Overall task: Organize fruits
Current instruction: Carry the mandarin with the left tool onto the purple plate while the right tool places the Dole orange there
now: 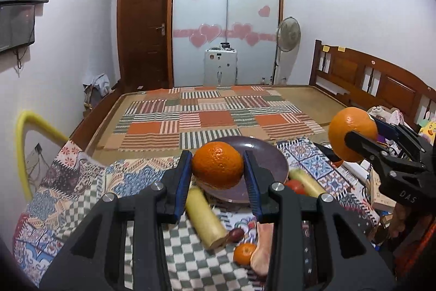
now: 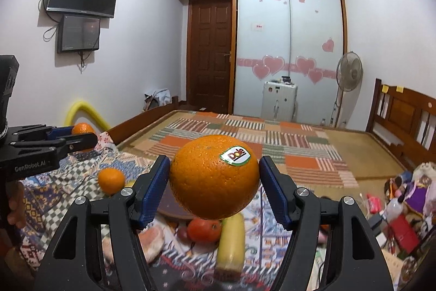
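My left gripper is shut on an orange and holds it above the near rim of a dark purple plate. My right gripper is shut on a larger orange with a Dole sticker, held in the air; it also shows in the left wrist view to the right of the plate. On the patterned cloth lie two pale yellow pieces of fruit, a tomato, a small tangerine and a dark red fruit.
A pinkish fruit lies by the tangerine. The plate's edge shows under the right gripper. The bed with a patchwork mat lies beyond. Boxes and toys crowd the right side. A yellow foam tube stands at left.
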The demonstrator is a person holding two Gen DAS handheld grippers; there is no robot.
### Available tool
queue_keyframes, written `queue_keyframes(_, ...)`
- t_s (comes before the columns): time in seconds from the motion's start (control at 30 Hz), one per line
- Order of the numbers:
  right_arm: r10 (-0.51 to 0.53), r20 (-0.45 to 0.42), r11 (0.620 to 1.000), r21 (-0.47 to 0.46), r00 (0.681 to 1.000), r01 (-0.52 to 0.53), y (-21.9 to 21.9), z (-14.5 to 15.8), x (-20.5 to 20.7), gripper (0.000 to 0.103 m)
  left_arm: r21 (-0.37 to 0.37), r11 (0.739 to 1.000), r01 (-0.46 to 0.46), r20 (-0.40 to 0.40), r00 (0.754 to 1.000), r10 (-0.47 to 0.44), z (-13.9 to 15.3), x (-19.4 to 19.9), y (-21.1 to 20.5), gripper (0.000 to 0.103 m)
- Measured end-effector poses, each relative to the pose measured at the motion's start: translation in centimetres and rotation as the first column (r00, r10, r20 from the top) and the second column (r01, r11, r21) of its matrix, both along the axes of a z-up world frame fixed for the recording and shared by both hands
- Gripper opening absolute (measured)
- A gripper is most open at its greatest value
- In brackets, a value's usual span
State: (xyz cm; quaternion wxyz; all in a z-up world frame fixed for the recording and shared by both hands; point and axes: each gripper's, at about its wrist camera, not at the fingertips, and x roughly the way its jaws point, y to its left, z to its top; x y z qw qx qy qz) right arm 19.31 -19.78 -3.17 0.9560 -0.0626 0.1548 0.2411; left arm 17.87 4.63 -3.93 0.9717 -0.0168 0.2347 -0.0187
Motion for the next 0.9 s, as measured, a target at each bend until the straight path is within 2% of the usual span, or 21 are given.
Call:
queue_keyframes(0.33, 0.014, -0.006, 1.000, -0.006, 1.000, -0.014, 1.6, -0.3, 4.5, 0.064, -0.001, 1.000, 0.004, -0.036, 0.999, -0.004, -0.6, 5.7, 0.2, 0.038)
queue_keyframes(0.6, 0.044, -0.101, 0.998, -0.042, 0.994, -0.049, 3.1, -2.1, 9.1, 0.064, -0.016, 1.000, 0.003, -0.115, 0.993, -0.004, -2.8, 10.6, 0.7, 0.038)
queue_keyframes(0.9, 0.067, -0.205, 0.988, -0.124, 0.976, -0.094, 4.0, -4.2, 12.1, 0.064, 0.029, 1.000, -0.008, -0.232, 0.973, 0.015, -5.9, 16.0, 0.6, 0.038)
